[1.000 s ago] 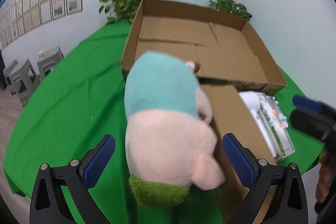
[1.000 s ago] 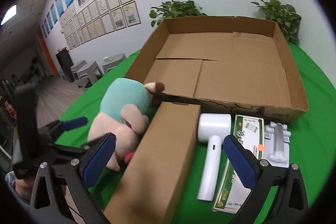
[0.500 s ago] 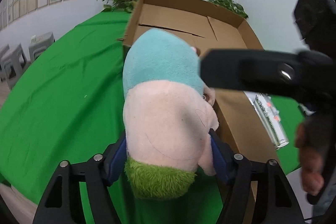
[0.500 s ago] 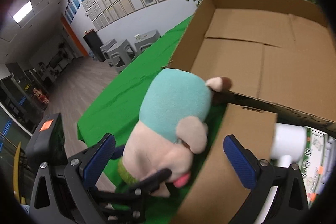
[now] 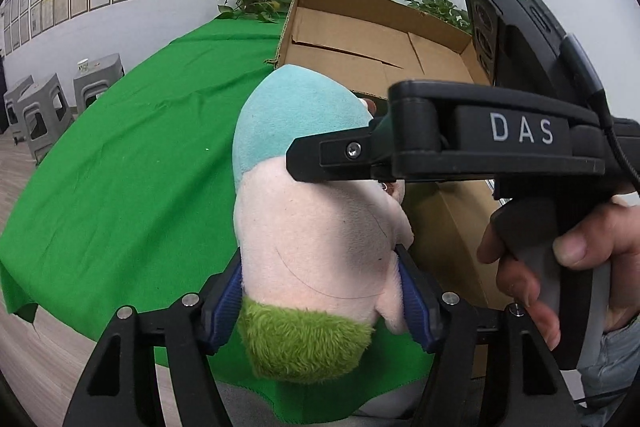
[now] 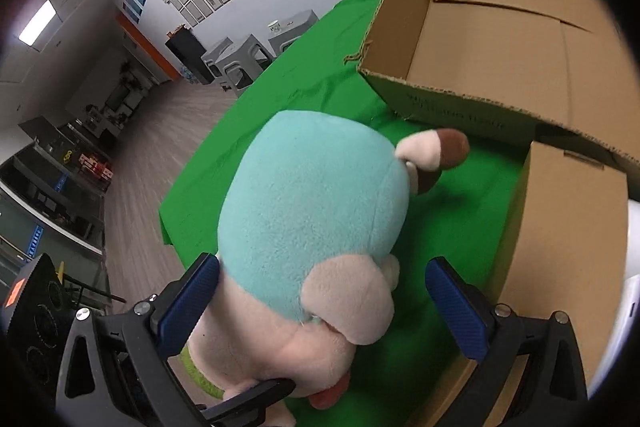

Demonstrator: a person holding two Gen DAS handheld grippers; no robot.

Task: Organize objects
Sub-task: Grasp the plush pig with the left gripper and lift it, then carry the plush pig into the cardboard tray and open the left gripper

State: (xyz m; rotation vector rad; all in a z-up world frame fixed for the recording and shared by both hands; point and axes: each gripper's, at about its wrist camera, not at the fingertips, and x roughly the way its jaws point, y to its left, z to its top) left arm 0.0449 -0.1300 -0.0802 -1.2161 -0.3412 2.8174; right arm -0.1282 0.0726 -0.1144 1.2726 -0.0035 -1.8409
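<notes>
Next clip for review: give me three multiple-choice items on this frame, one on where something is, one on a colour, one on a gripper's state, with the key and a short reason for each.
1. Where does the soft pink plush toy with the turquoise top lie?
A. inside the large open cardboard box
B. on the green tablecloth, in front of that box
C. on the floor

2. What colour is the fuzzy patch at the toy's near end?
A. green
B. red
C. black

3. How does the left hand-held gripper stand?
A. open, away from the toy
B. closed on the toy
C. closed on nothing

Key: 1 B, the toy lies on the tablecloth with the large open cardboard box behind it, holding nothing. 2 A, the left wrist view shows green fuzz. 3 B, its blue pads have just been closing and press into the toy's sides.
</notes>
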